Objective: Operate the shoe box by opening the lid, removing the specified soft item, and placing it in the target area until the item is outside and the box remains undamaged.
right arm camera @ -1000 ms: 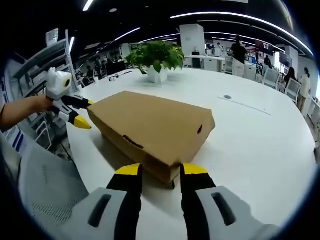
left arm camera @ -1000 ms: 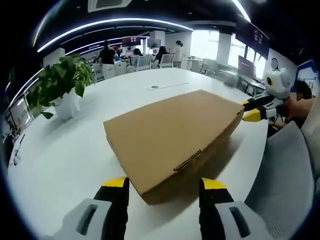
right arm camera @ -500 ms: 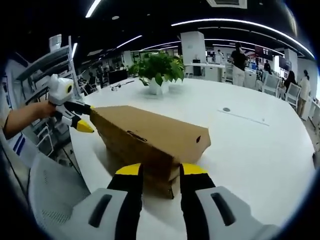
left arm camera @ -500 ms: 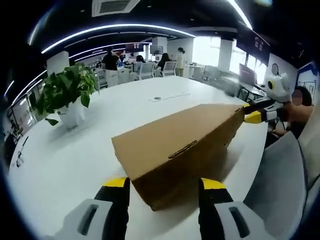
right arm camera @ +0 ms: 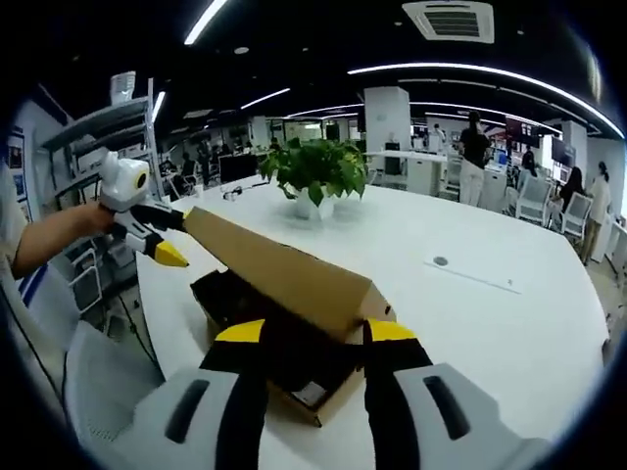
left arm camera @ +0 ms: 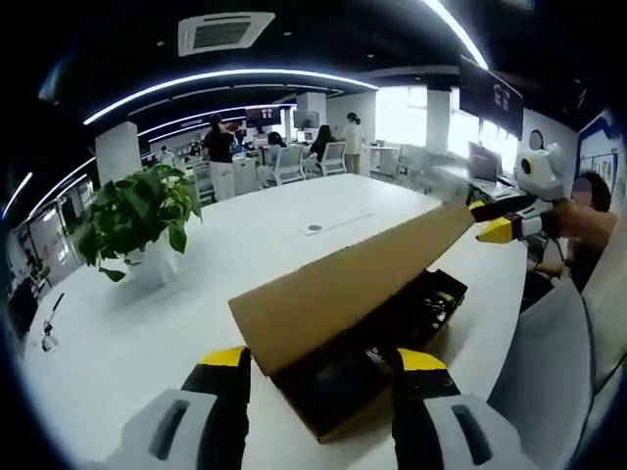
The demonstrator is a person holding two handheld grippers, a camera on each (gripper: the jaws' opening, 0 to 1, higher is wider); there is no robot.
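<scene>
Cardboard lid (left arm camera: 343, 294) is held tilted up at opposite ends by left gripper (left arm camera: 318, 360) and right gripper (right arm camera: 304, 333), each closed on its edge, over shoe box (right arm camera: 294, 392) mid-frame; dark soft item (left arm camera: 411, 308) inside, judged light, limp, best pinched mid-bulk.

A wide white desk (left arm camera: 294, 220) curves across an open office. A potted plant (left arm camera: 142, 215) in a white pot stands at the middle left of the left gripper view, and at upper centre of the right gripper view. The ceiling is dark, crossed by long curved light strips (left arm camera: 225, 80), with a square air vent (left arm camera: 227, 31) at upper left and another vent (right arm camera: 453, 20) at the top right of the right gripper view. White columns (right arm camera: 392, 117) rise behind. Bright windows (left arm camera: 411, 116) sit at upper right. Office chairs (left arm camera: 294, 162) and standing people (left arm camera: 220, 157) fill the far side. Metal shelving (right arm camera: 98, 147) stands at the left.
</scene>
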